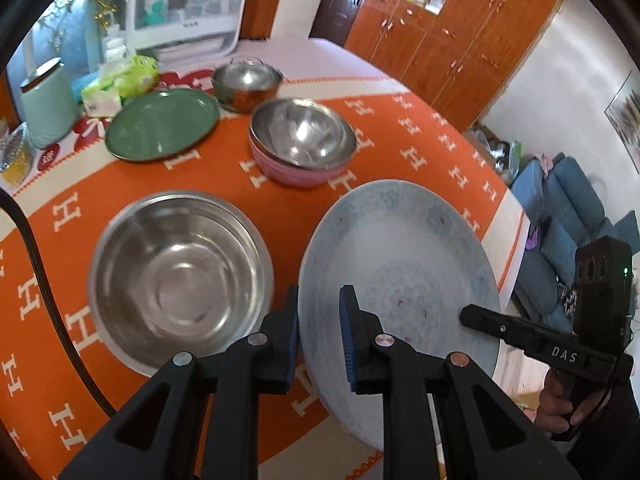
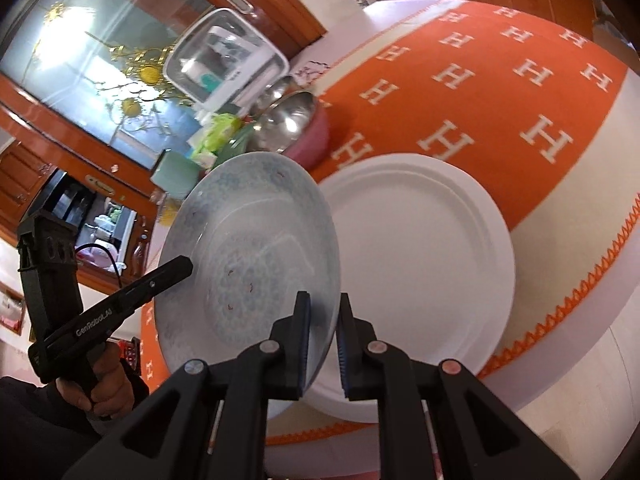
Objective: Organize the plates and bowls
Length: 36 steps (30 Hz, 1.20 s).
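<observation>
A pale blue patterned plate (image 1: pixel 400 264) is held tilted above the orange table. My left gripper (image 1: pixel 320 332) is shut on its near-left rim. My right gripper (image 2: pixel 323 332) is shut on the opposite rim of the blue plate (image 2: pixel 248 248). A white plate (image 2: pixel 424 280) lies on the table just right of it. A large steel bowl (image 1: pixel 180 280) sits left of the blue plate. A steel bowl nested in a pink bowl (image 1: pixel 302 140), a green plate (image 1: pixel 162 124) and a further steel bowl (image 1: pixel 246 84) stand behind.
A white dish cabinet (image 1: pixel 184 4), a mint canister (image 1: pixel 48 104) and tissue packs (image 1: pixel 120 84) line the far edge. The table's right edge (image 1: pixel 516 248) drops toward a blue sofa (image 1: pixel 560 216). A black cable (image 1: pixel 44 292) runs at left.
</observation>
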Each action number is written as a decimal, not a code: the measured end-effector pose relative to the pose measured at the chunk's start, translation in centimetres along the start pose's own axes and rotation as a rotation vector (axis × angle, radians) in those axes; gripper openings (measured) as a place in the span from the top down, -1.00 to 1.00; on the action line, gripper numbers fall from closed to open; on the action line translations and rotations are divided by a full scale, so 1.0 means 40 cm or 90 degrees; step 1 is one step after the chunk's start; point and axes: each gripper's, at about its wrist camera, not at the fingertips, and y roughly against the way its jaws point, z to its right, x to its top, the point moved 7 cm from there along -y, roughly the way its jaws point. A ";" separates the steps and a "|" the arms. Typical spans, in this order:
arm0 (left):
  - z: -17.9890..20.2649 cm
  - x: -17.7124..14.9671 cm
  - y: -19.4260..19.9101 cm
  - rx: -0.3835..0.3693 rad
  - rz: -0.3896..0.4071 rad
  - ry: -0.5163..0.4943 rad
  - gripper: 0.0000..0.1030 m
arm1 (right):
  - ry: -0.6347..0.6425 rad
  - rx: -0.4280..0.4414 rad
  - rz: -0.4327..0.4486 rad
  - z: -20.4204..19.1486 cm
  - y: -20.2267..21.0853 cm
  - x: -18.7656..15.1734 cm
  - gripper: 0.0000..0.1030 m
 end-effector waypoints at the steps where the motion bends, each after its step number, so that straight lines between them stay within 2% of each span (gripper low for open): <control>1: 0.003 -0.003 -0.013 0.000 -0.008 -0.002 0.70 | -0.001 -0.005 -0.004 0.012 -0.004 -0.001 0.76; 7: 0.018 -0.017 -0.088 -0.004 -0.058 -0.006 0.69 | -0.013 -0.035 -0.016 0.066 -0.022 -0.004 0.74; 13: 0.044 -0.031 -0.158 0.001 -0.116 -0.037 0.69 | -0.037 -0.067 -0.013 0.117 -0.035 0.004 0.74; 21: 0.047 -0.040 -0.228 0.003 -0.163 -0.041 0.69 | -0.046 -0.119 -0.012 0.153 -0.062 0.021 0.74; 26: 0.057 -0.038 -0.249 -0.003 -0.168 -0.042 0.64 | -0.052 -0.147 0.005 0.166 -0.068 0.039 0.66; 32: 0.059 -0.046 -0.247 -0.001 -0.183 -0.025 0.56 | -0.009 -0.194 0.004 0.161 -0.072 0.057 0.60; 36: 0.064 -0.028 -0.208 0.006 -0.143 -0.026 0.36 | -0.003 -0.199 0.005 0.160 -0.071 0.058 0.58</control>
